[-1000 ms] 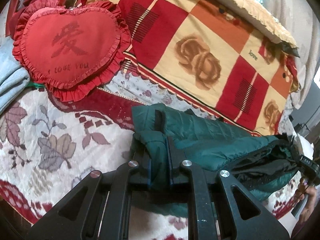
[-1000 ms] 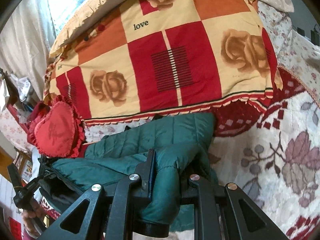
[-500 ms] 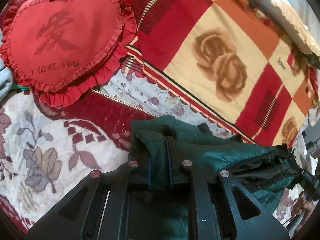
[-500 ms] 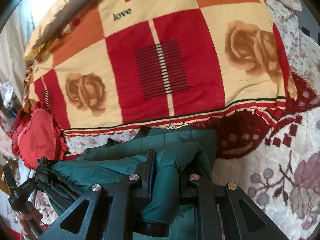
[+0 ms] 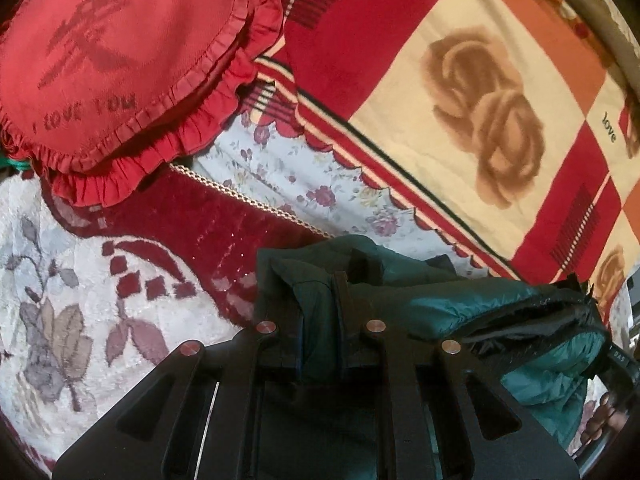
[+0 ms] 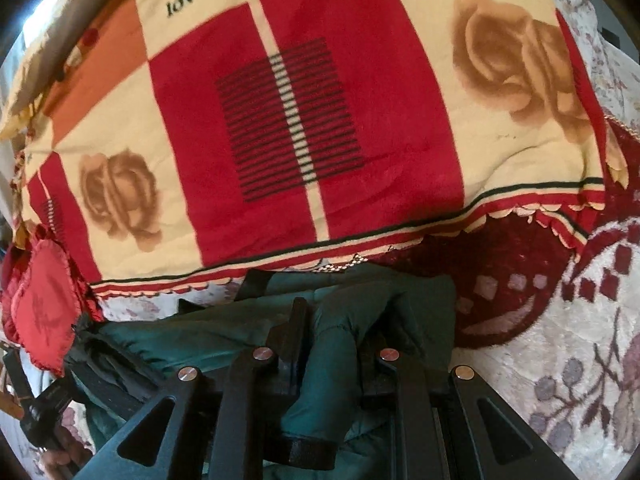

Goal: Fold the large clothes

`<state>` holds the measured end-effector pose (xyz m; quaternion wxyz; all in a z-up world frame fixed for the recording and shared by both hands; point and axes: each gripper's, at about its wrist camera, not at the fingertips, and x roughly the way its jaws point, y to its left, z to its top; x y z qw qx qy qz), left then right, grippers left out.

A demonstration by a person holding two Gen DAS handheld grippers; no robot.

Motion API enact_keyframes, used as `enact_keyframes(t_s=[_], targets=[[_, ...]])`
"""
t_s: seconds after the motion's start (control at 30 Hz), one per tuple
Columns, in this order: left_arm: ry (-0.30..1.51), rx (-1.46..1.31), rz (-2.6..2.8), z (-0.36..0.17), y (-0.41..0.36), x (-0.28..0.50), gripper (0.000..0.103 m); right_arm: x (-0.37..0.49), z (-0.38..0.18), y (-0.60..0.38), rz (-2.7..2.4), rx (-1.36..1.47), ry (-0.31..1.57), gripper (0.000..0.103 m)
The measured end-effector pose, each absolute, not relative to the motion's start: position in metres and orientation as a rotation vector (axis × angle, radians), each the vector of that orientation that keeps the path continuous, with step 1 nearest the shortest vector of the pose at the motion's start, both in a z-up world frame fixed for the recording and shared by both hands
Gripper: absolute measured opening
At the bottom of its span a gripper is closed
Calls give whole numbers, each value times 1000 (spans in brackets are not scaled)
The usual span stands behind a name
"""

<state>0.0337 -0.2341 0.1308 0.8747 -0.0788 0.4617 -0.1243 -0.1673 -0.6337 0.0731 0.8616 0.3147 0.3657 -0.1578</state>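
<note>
"love" on blanket (image 6: 400, 128), "I love you" on cushion (image 5: 120, 60)

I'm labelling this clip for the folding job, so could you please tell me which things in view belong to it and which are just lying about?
Part of the job:
- green jacket
- left gripper, jaws shut on the jacket
- right gripper, jaws shut on the jacket

Just lying about:
- heart pillow
- rose blanket
- leaf-patterned bedspread
</note>
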Motion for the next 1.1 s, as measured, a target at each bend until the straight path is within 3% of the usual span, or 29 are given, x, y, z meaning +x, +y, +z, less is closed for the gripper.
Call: enact_keyframes(t_s=[0.3,0.5,0.57,0.6,0.8,1.1], targets=[[1011,-265,-329,121,-228,54,17,-166,62,-650,-280,802,716,35],[986,-354,-386,148,-209,54,29,-180,91,-647,-248,760,664,54],[925,-336,-358,161,-205,47,65,-187,101,-645,-264,745,631,65],[887,-336,-345,166,-202,42,71,-191,106,-645,-281,742,607,72],[843,-277,-359,176,-203,13,73,-209,126,-620,-241,683,583,72],[895,-98,-338,138,-254,-17,73,-160,104,-512,-82,377,750,68]])
